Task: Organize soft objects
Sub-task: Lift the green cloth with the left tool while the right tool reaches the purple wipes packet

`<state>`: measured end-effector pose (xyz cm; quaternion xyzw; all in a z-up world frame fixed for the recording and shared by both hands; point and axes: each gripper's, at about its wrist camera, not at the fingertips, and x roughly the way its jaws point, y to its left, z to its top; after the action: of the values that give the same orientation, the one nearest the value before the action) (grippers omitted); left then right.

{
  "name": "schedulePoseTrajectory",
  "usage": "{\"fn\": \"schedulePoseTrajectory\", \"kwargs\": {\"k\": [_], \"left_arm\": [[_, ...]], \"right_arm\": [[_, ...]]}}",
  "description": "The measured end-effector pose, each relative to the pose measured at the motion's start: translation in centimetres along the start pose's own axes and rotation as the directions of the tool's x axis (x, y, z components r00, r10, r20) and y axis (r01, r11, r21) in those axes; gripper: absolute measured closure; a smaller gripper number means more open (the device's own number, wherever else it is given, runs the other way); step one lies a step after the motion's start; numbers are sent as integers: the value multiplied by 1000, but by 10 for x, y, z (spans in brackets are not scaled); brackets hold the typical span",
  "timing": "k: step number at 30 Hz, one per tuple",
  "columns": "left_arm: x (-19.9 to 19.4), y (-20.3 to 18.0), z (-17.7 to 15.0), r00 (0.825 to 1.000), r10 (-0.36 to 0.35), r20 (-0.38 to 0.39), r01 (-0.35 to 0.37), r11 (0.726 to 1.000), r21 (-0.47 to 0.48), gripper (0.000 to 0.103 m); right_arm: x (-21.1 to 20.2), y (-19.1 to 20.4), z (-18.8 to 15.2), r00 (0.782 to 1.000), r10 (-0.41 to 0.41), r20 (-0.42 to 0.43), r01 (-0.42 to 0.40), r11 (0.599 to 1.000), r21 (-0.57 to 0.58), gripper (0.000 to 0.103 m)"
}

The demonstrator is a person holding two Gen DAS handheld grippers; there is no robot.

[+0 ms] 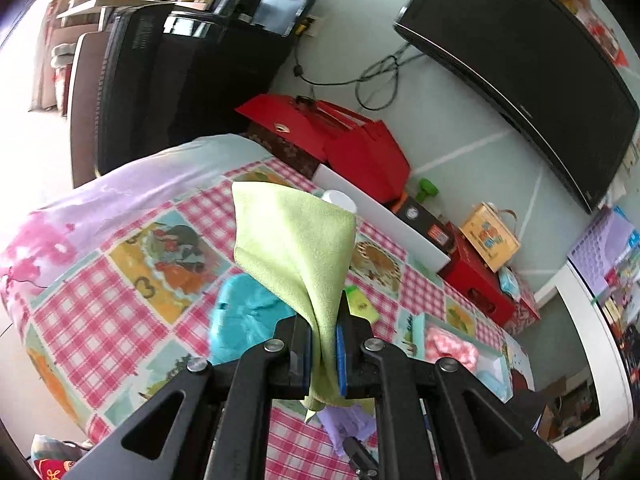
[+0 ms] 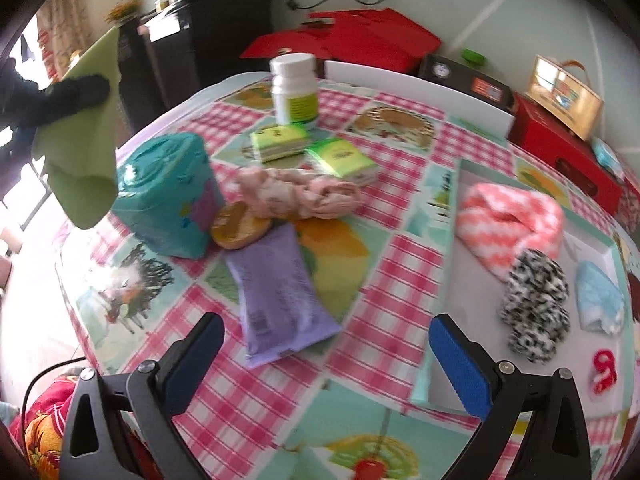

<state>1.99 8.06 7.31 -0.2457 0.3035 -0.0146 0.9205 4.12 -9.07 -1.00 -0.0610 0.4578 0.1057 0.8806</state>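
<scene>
While my left claw (image 1: 324, 344) pinches the green cloth (image 1: 296, 240) and my right claw (image 2: 326, 356) gapes empty, I should lower it flat beside the striped sock (image 2: 508, 220) in the tray (image 2: 452, 280).

A white pill bottle (image 2: 294, 86) stands at twelve o'clock on the checked tablecloth (image 2: 400, 292). Red boxes (image 2: 360, 40) lie behind it; a television (image 1: 520, 60) hangs at one o'clock.

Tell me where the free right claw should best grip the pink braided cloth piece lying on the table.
Probably at the middle of the pink braided cloth piece, coming from above with the right claw spanning its narrow width. It lies flat and elongated; the orange disc and a green packet crowd its ends.
</scene>
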Motion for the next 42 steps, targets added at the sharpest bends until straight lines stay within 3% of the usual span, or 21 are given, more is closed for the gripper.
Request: {"fn": "schedulePoseTrajectory", "kwargs": {"k": [14,22,42], "left_arm": [[2,35,6,998,66,-12,-66,993,-101,94],[6,37,6,997,70,-33,-74,991,-112,94],[12,38,4,995,79,-55,-85,990,-114,94]], "right_arm": [[40,30,11,998,-14,-66,8,996,-92,0],[61,31,13,993,-31,-110,20,995,-102,0],[68,25,14,994,7,-106,-14,998,-66,0]]}}
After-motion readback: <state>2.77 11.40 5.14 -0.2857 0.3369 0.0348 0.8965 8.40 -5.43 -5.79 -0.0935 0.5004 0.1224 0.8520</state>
